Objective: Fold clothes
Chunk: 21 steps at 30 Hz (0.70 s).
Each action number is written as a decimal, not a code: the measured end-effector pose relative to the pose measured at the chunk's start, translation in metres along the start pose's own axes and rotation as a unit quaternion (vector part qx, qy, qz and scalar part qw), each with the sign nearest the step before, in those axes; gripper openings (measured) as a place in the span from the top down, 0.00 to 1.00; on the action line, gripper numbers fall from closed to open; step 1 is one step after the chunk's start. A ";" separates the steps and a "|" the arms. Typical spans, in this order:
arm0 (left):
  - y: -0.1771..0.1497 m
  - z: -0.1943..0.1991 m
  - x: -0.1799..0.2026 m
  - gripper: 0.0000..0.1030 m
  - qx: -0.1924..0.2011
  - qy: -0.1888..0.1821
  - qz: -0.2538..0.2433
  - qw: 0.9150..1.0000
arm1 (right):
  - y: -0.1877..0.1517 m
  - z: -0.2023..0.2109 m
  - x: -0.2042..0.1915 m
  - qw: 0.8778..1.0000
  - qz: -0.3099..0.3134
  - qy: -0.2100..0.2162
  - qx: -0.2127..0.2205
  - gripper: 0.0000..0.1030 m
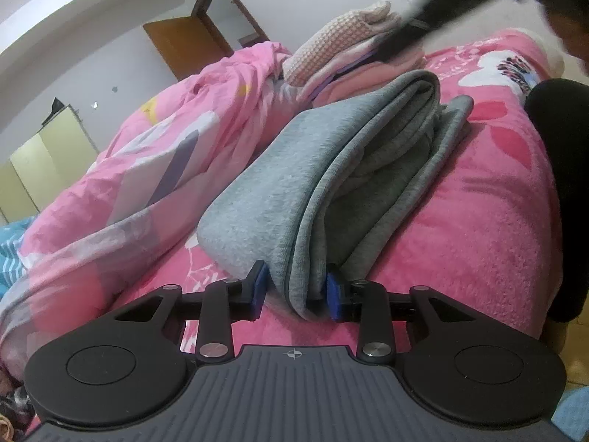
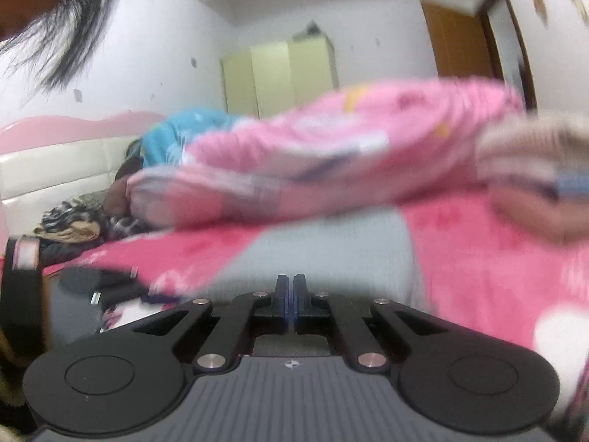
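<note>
A grey garment (image 1: 331, 169), folded into a thick long bundle, lies on the pink fleece blanket (image 1: 478, 221) of a bed. Its near folded end sits between the blue pads (image 1: 259, 287) of my left gripper (image 1: 296, 289). The pads flank the fold with thin dark gaps and do not squeeze it. My right gripper (image 2: 293, 287) is shut with nothing in it. It hovers over the grey garment (image 2: 313, 250), and its view is blurred by motion. A dark blurred streak (image 1: 423, 18) crosses the top right of the left wrist view.
A crumpled pink quilt (image 1: 147, 169) lies left of the garment. A stack of folded pink clothes (image 1: 342, 48) sits beyond it. A person's dark-clothed body (image 1: 559, 184) stands at the bed's right edge. Wardrobe (image 2: 279, 77), door (image 2: 460, 40) and headboard (image 2: 55, 169) are further off.
</note>
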<state>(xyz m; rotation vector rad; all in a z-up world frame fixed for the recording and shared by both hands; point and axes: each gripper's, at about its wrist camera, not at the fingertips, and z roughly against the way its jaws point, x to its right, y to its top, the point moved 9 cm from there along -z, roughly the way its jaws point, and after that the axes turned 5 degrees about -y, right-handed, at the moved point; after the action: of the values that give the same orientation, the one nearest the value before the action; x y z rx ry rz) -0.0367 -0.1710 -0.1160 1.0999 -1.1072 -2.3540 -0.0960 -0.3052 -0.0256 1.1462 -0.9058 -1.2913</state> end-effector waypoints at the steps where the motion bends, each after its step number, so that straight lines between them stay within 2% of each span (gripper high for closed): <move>1: 0.000 0.000 0.000 0.70 -0.001 0.001 0.000 1.000 | 0.009 -0.005 -0.003 1.000 0.008 -0.003 0.017 0.99; 4: -0.001 0.000 0.000 0.70 0.001 0.005 0.000 1.000 | 0.011 -0.025 -0.006 1.000 0.011 0.001 0.029 0.99; 5: -0.002 0.000 -0.001 0.70 0.002 0.005 0.000 1.000 | 0.001 -0.035 -0.004 1.000 0.023 -0.011 0.016 0.99; 7: -0.003 -0.001 -0.001 0.70 0.003 0.001 0.006 1.000 | -0.041 -0.061 0.006 0.995 0.056 -0.054 -0.057 1.00; 9: -0.004 0.000 -0.001 0.70 0.004 0.001 0.005 1.000 | -0.060 -0.059 0.010 0.997 0.044 -0.049 -0.032 1.00; 14: -0.004 0.004 -0.002 0.69 0.004 -0.010 0.002 1.000 | -0.055 -0.062 0.000 0.993 0.090 -0.064 -0.050 1.00; 17: -0.005 0.017 -0.008 0.69 -0.003 -0.036 0.038 0.999 | -0.054 -0.063 0.002 0.994 0.080 -0.055 -0.053 1.00; 18: -0.005 0.024 -0.013 0.69 -0.002 -0.051 0.070 0.996 | -0.054 -0.063 0.003 0.995 0.069 -0.052 -0.054 1.00; 21: 0.002 0.045 -0.035 0.69 0.017 -0.075 0.167 0.983 | -0.052 -0.060 0.008 0.996 0.048 -0.044 -0.053 1.00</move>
<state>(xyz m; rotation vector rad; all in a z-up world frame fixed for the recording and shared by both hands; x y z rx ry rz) -0.0474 -0.1293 -0.0786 0.6893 -1.2757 -2.1832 -0.0499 -0.3018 -0.0905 0.9584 -0.9341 -1.3045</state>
